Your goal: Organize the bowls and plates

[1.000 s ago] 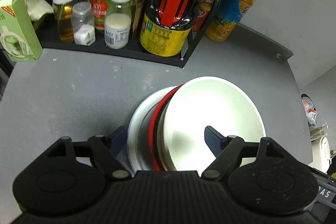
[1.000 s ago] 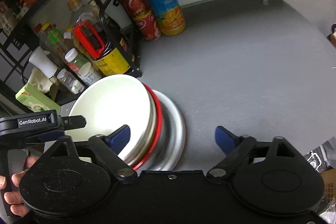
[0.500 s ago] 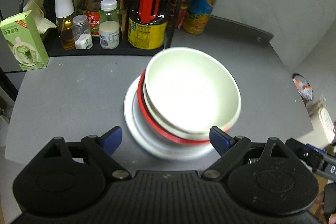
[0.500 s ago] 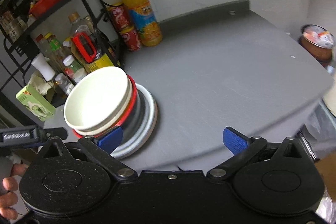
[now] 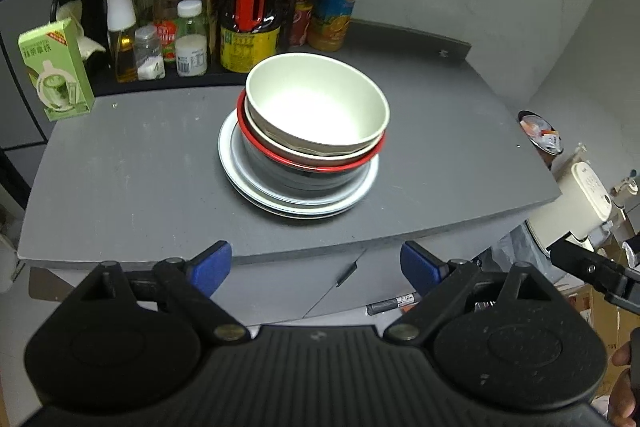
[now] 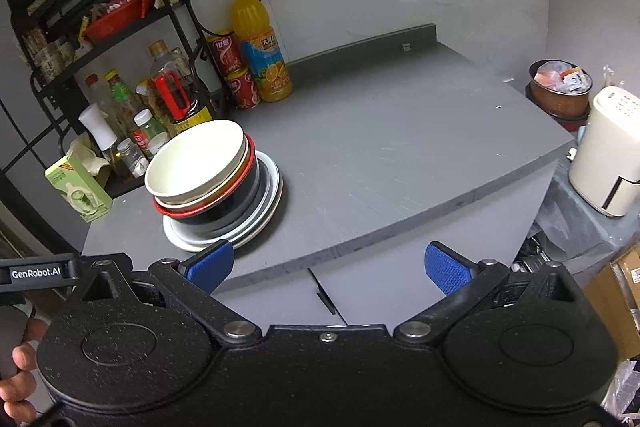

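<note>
Both the left gripper and right gripper have just spread wide, nothing between their jaws. Beyond them, mouth-up, the cream round bowl tops nested bowls on white plates, upright on the grey table.

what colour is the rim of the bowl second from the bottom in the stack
Red: the red-rimmed bowl sits under two cream bowls, clearest in the left wrist view.
</note>
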`<action>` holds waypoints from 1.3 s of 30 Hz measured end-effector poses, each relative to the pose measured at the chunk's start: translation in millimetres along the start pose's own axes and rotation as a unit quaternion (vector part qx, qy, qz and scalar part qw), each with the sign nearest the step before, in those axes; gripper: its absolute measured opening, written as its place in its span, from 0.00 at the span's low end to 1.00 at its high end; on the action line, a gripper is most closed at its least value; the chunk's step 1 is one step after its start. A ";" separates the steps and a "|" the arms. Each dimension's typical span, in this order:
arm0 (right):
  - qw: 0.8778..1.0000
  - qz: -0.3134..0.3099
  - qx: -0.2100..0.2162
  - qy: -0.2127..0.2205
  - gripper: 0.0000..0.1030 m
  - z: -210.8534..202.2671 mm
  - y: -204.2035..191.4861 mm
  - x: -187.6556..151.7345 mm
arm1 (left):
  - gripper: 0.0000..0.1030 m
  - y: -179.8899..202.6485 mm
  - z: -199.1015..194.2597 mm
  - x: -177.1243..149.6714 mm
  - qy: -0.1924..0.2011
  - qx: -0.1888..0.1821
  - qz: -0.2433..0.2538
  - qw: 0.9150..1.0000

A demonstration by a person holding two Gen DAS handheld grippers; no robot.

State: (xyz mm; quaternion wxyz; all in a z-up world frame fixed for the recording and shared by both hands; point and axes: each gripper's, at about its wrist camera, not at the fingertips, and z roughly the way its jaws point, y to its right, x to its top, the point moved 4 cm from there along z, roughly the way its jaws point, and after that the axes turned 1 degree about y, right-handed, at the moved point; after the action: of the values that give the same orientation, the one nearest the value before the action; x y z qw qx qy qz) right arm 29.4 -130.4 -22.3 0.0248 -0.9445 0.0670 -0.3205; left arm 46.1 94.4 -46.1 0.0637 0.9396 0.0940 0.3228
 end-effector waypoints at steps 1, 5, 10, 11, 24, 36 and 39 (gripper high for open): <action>1.000 -0.001 0.000 0.002 1.00 -4.8 0.3 -1.8 | 0.88 1.8 -5.5 -2.3 0.004 -0.001 0.002 1.000; 1.000 -0.006 -0.008 0.008 1.00 -19.5 0.5 -7.2 | 0.88 8.9 -27.1 -10.7 0.016 -0.008 0.010 1.000; 1.000 -0.013 -0.008 0.020 1.00 -37.7 -1.2 -10.4 | 0.88 14.7 -47.1 -19.2 0.022 -0.004 0.030 0.999; 1.000 -0.015 -0.010 0.022 1.00 -40.9 -1.9 -10.7 | 0.88 15.7 -51.5 -20.8 0.026 -0.006 0.032 0.999; 0.997 -0.030 -0.040 0.056 1.00 -83.7 -10.7 -13.5 | 0.88 25.2 -94.9 -33.0 0.055 -0.026 0.059 0.996; 0.996 -0.036 -0.040 0.072 1.00 -108.2 -19.3 -20.9 | 0.88 30.2 -123.5 -40.5 0.071 -0.043 0.076 0.994; 0.996 -0.037 -0.037 0.070 1.00 -108.4 -22.3 -23.4 | 0.88 28.4 -126.8 -42.8 0.071 -0.042 0.074 0.994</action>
State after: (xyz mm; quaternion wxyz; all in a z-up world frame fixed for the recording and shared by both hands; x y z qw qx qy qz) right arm -52.4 -105.4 51.6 -0.0267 -0.9219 0.0450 -0.3838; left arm -61.6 64.9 32.9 0.0725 0.9150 0.0147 0.3965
